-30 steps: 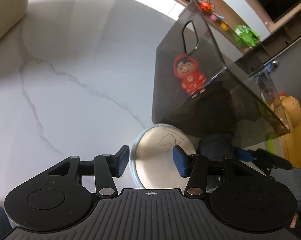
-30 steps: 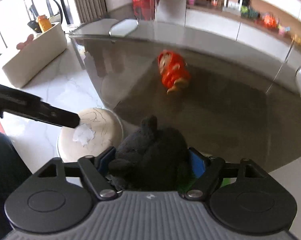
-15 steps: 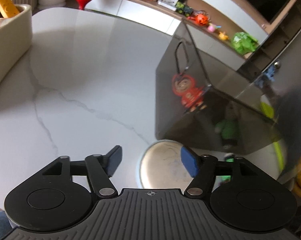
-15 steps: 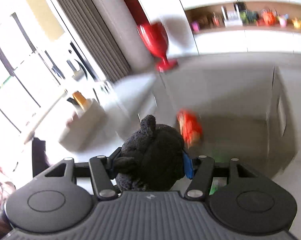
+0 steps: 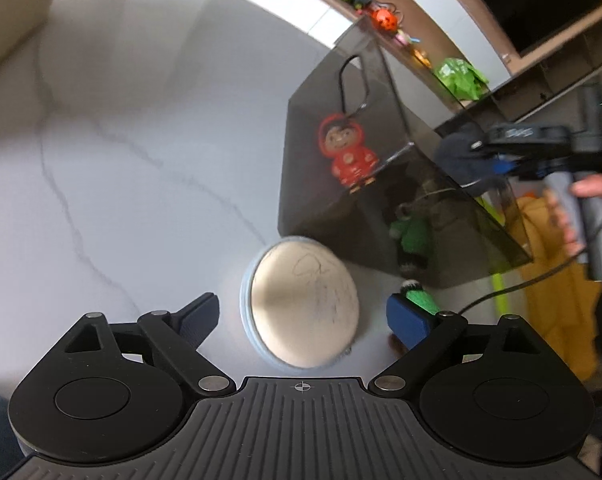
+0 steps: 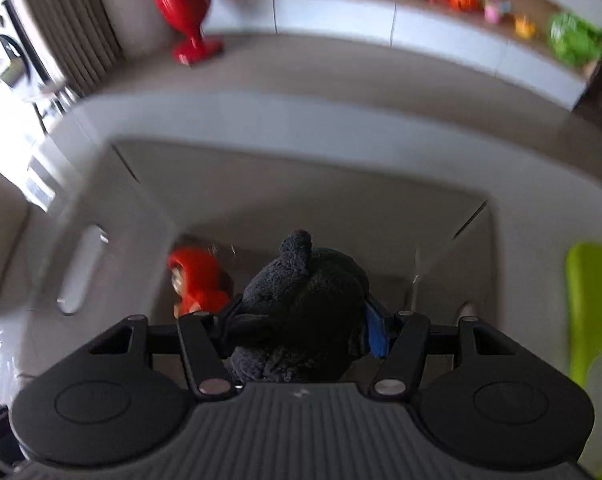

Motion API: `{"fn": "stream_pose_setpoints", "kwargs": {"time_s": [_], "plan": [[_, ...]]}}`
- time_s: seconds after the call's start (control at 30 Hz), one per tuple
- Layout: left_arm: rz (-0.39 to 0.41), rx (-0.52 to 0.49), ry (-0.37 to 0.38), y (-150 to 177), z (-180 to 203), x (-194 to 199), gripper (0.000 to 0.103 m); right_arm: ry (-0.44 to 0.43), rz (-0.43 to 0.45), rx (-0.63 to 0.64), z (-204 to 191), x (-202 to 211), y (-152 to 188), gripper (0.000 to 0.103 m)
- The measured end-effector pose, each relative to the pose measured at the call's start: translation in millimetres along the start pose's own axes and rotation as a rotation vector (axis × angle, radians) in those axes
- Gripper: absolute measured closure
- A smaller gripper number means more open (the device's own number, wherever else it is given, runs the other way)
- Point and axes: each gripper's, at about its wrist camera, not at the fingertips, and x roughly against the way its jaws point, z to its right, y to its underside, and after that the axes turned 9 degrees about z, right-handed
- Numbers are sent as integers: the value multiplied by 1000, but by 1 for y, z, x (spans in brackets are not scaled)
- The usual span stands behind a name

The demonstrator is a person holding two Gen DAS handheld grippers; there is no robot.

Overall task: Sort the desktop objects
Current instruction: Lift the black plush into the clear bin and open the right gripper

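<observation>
A smoky see-through bin (image 5: pixel 385 176) stands on the marble table with a red doll (image 5: pixel 347 152) and a green plush (image 5: pixel 415 236) inside. My right gripper (image 6: pixel 301 320) is shut on a dark grey plush (image 6: pixel 301 304) and hovers above the bin's open top (image 6: pixel 301 200); the red doll (image 6: pixel 195 276) lies below it. From the left wrist view that same gripper (image 5: pixel 497 160) hangs over the bin's right rim with the dark grey plush (image 5: pixel 459 152). My left gripper (image 5: pixel 305 316) is open, low over a round cream tin (image 5: pixel 301 304).
A cream box (image 5: pixel 9 16) stands at the far left of the table. A green-and-white toy piece (image 5: pixel 419 296) lies by the bin near my right finger. A lime-green object (image 6: pixel 593 312) sits right of the bin. A red vase (image 6: pixel 183 4) and shelf toys stand behind.
My right gripper rose with the dark plush and now looks down into the bin's open top. My left gripper stayed over the round tin and its fingers spread wider.
</observation>
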Motion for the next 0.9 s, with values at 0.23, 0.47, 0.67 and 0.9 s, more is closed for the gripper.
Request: {"fn": "stream_pose_setpoints", "kwargs": {"time_s": [0.23,0.47,0.67,0.9], "plan": [[5,14,-10,-6,-12,-8,6,40,-177,105,-32,-72,-9,40],[-19,28,45,-19,-11,-7,6,-30,-233,89,-52,-101,-22,38],[10,43,158,-41,1,8,4,-165,-319,25,-62,-101,-20,38],[-17,46,108,-35,7,2,4,-176,-347,117,-88,-88,-5,32]]}}
